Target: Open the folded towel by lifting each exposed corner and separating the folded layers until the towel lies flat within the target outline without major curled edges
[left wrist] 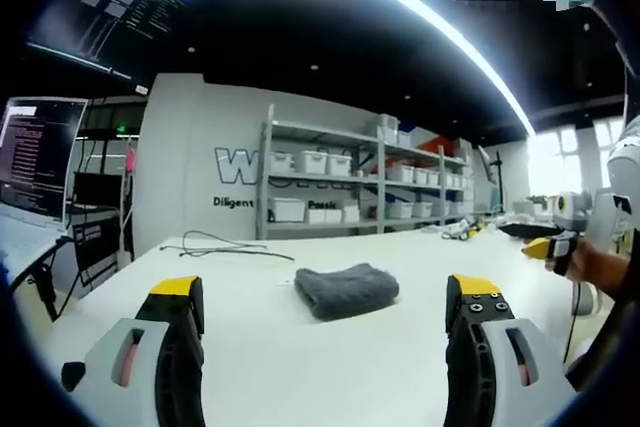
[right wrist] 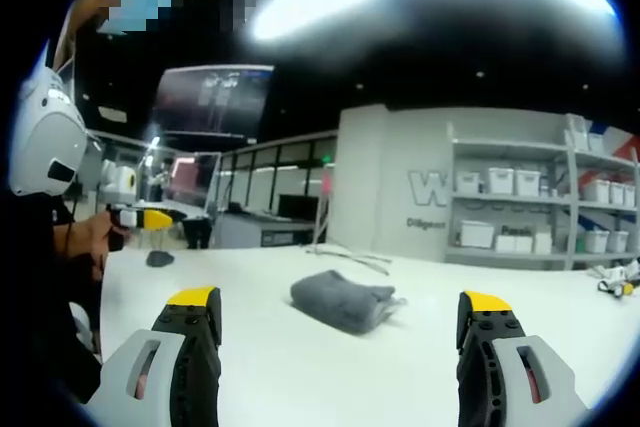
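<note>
Here, in the left gripper view, the left gripper (left wrist: 325,322) hangs low over the white desk (left wrist: 300,367), its jaws spread wide and holding nothing. The grey towel (left wrist: 346,290) lies folded in a soft bundle just beyond them, near the middle of the desk, untouched. A cable (left wrist: 225,245) trails behind it.

In the right gripper view, the right gripper (right wrist: 340,332) also stands released, with the towel ahead between its jaws. No outline is visible. Unfolding has not begun; next, probably, a jaw must pinch one exposed corner.
</note>
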`<state>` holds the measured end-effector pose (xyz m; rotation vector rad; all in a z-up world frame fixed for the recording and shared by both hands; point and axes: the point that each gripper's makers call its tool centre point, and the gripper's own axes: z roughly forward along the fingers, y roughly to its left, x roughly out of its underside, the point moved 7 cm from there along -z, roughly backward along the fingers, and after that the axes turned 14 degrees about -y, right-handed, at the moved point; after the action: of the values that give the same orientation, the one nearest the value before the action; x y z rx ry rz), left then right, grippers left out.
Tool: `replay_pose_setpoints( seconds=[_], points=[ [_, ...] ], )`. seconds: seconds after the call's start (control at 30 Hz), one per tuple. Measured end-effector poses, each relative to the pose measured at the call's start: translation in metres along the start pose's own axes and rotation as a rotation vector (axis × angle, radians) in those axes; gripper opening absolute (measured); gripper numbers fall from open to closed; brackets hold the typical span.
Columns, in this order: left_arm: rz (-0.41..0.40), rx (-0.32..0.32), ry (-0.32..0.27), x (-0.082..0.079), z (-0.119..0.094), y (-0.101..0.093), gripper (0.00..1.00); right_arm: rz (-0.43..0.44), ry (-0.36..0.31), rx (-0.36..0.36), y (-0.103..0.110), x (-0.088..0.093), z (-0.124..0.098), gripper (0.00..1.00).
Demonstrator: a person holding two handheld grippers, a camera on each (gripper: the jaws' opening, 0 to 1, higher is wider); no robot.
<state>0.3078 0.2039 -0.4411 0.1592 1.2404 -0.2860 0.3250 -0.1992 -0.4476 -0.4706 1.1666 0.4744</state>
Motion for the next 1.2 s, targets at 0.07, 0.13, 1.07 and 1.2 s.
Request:
replay_pose_setpoints(
  seconds=[0.07,0.13,1.07,1.2],
  points=[
    [0.008,0.004,0.004,0.000,0.000,0.000,1.00,-0.001,0.000,-0.003,0.000,0.000,0.001,1.00],
    [0.006,0.003,0.001,0.000,0.000,0.000,1.00,-0.002,0.001,-0.005,0.001,0.000,0.002,1.00],
    [0.001,-0.016,0.016,0.007,0.008,0.007,0.98,-0.008,0.025,-0.025,0.001,0.007,0.012,1.00],
    [-0.002,-0.015,0.019,0.011,0.013,0.008,0.97,-0.005,0.023,-0.030,0.000,0.008,0.016,1.00]
  ],
)
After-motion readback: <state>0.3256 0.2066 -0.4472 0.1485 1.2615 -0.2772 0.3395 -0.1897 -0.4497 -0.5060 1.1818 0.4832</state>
